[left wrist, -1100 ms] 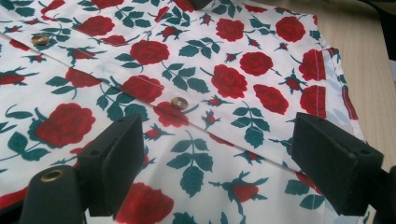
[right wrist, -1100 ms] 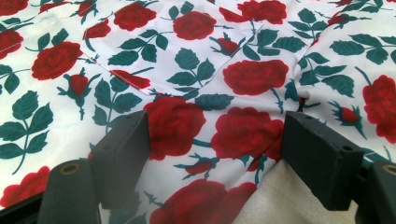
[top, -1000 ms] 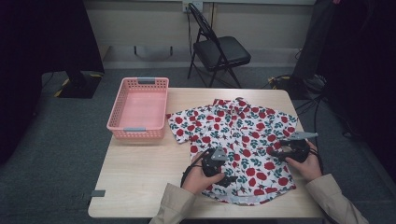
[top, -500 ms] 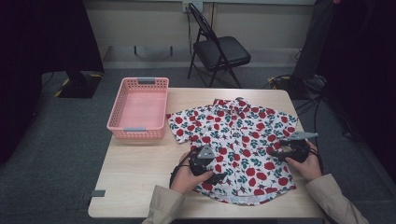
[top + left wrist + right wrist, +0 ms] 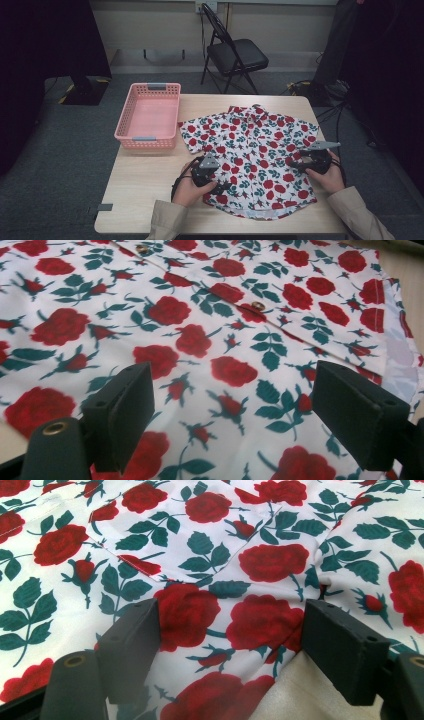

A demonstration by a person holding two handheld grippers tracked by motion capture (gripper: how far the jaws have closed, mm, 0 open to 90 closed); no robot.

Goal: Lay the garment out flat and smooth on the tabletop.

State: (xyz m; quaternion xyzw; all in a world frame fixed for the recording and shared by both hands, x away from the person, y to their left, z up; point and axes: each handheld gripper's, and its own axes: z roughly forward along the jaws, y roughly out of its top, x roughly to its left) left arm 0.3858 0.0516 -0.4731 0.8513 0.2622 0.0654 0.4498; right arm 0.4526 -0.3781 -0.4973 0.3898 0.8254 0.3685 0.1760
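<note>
Pink basket beside rose shirt

The shirt is patterned with red roses and dark green leaves on a white ground, and its small buttons are seen as brownish in the left gripper view. The basket is coloured pink throughout, with a grey tab at each short end. The table is finished in a pale, light wood tone. The left gripper and the right gripper are made in black, each topped by a grey plate, and their jaws are seen as matt black. The sleeves are coloured beige. The folding chair is black.
</note>
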